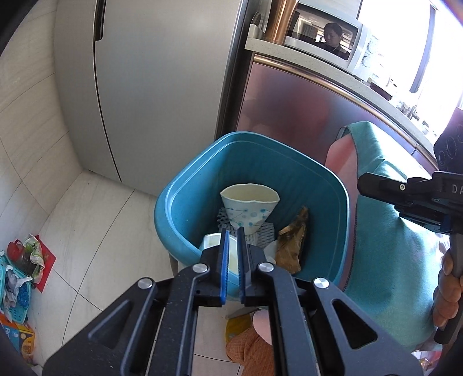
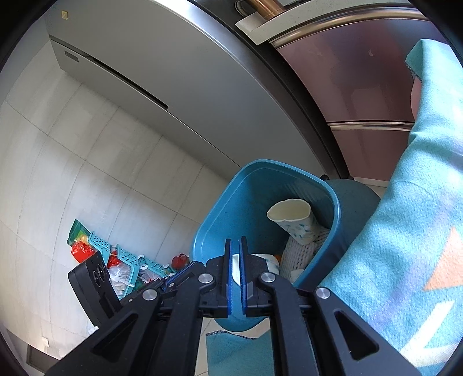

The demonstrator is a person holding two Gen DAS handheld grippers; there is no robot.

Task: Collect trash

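Both my left gripper (image 1: pixel 233 248) and right gripper (image 2: pixel 235 260) hover over the blue bin (image 1: pixel 185 202), nearly pressed together and empty. The paper cup (image 1: pixel 249 208) lies inside it; next I should lift clear and spread wide over the litter beyond the bin.

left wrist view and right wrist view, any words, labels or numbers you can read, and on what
"DA" on the right tool, cut off at the picture's edge.
"R", the rest unreadable, on the box on the floor.
Yellow sticker on the fridge: too small to read.
Paper cup in the bin: only dots, no words.
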